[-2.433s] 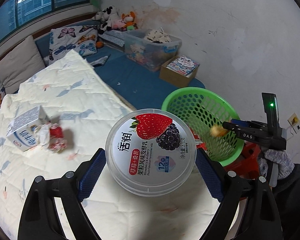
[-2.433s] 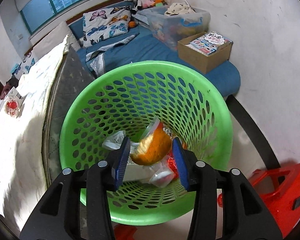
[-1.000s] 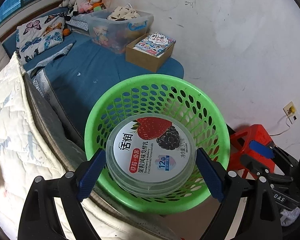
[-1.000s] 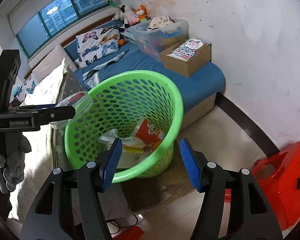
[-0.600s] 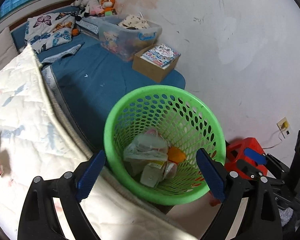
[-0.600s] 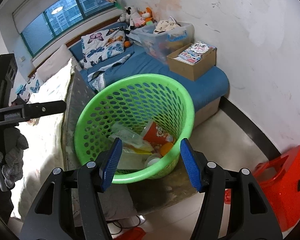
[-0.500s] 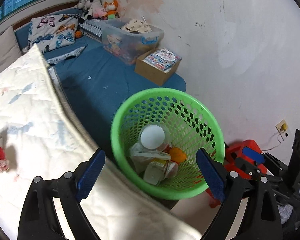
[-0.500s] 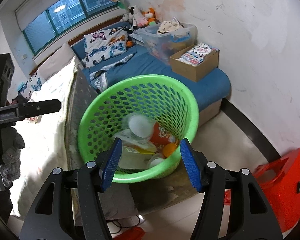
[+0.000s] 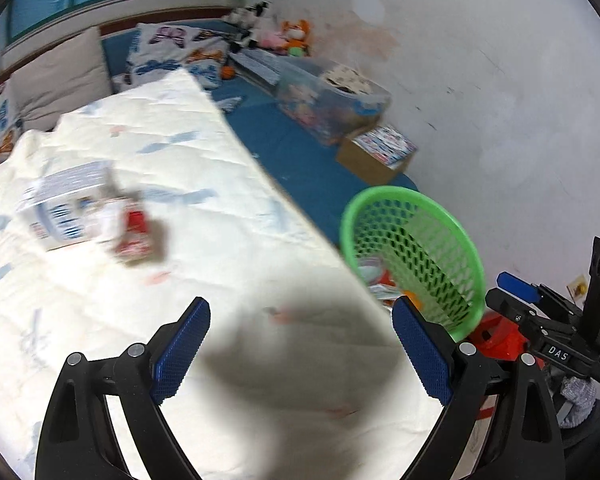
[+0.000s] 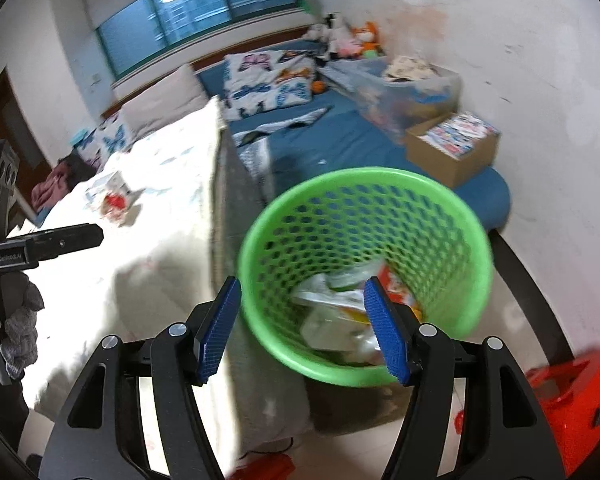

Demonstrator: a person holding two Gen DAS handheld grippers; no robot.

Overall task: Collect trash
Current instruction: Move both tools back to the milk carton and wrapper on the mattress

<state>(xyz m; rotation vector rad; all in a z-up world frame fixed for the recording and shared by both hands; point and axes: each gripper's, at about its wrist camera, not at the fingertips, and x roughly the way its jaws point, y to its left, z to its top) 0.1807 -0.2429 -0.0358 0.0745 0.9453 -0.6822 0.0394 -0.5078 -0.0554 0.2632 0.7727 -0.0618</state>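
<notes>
A green mesh basket (image 10: 260, 240) stands on the floor beside the bed and holds several pieces of trash (image 10: 340, 312); it also shows in the left wrist view (image 9: 460, 236). A white and blue carton (image 9: 60, 208) and a crumpled red and white wrapper (image 9: 134, 236) lie on the cream quilt (image 9: 228, 208), blurred; they show small in the right wrist view (image 10: 112, 200). My left gripper (image 9: 300, 344) is open and empty above the quilt. My right gripper (image 10: 304, 328) is open and empty just in front of the basket.
A red plastic stool (image 10: 572, 396) stands on the floor right of the basket. A blue mattress (image 10: 340, 140) carries a cardboard box of books (image 10: 452, 148), a clear storage bin (image 10: 404, 84), pillows and plush toys. The white wall (image 10: 540, 80) is close behind.
My left gripper opened and dropped the yogurt tub into the basket, then swung left over the quilt toward the carton and wrapper. My right gripper let go of its orange piece and drew back.
</notes>
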